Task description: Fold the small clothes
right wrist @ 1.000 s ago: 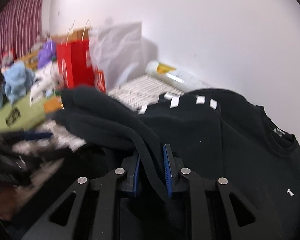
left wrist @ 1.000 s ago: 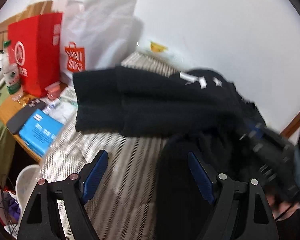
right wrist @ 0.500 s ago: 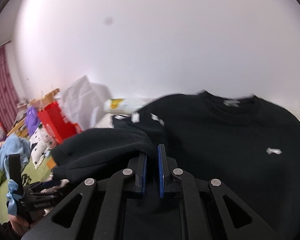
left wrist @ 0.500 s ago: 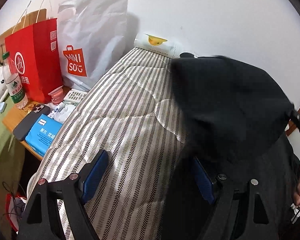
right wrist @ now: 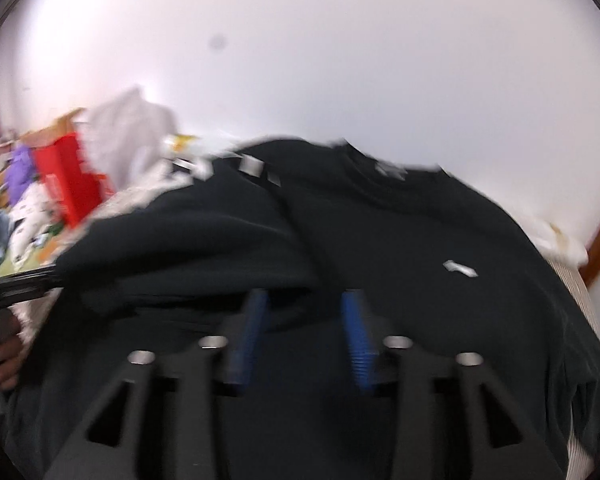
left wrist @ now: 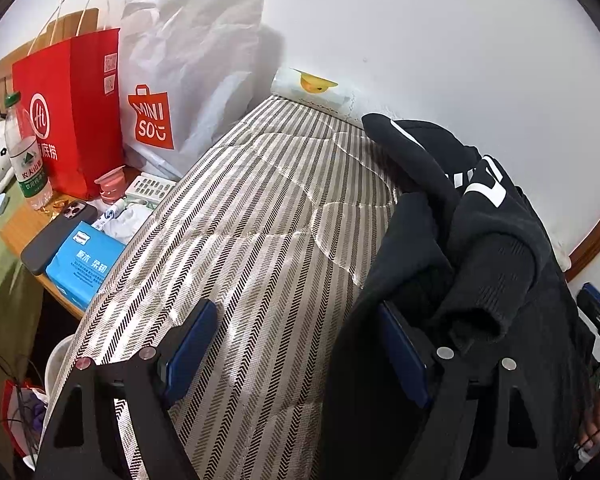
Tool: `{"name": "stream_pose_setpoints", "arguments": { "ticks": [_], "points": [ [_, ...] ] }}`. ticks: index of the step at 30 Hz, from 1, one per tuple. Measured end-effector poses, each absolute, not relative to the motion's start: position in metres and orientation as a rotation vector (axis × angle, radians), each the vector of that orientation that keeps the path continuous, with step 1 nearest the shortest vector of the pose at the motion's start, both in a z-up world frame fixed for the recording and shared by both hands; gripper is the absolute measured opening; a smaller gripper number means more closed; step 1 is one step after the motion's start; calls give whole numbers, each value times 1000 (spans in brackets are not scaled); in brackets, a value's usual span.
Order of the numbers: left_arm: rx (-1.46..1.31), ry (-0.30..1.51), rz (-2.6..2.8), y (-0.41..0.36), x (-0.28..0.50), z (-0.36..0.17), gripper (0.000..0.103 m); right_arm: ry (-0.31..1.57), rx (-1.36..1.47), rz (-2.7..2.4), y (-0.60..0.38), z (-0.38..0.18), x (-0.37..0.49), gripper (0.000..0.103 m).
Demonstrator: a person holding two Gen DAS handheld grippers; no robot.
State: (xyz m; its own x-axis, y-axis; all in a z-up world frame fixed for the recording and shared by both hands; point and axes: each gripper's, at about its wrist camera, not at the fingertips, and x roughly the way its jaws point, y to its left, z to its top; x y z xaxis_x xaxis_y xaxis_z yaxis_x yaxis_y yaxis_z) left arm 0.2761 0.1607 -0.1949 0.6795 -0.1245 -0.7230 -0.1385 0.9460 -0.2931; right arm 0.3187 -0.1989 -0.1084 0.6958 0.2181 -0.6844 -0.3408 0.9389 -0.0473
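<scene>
right tool blurred, parted above black sweatshirt, hem cropped

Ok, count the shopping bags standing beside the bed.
2, side by side against the wall: the red paper bag on the left, the white Miniso bag next to the striped mattress. Others may be hidden.

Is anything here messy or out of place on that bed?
Yes. The black sweatshirt is not lying flat: a sleeve is thrown back over the body in a lumpy heap at the right side of the striped mattress. Both tongs, left and right, are open and hold nothing.
</scene>
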Motion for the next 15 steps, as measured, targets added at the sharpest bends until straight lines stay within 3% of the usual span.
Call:
{"name": "stream_pose_setpoints", "arguments": {
  "ticks": [6, 15],
  "points": [
    [-407, 815, -4, 171, 274, -195, 80, 687, -278, 516, -135, -103, 301, 64],
    [-399, 818, -3, 170, 274, -195, 80, 681, -662, 391, -98, -154, 315, 64]
  ]
}}
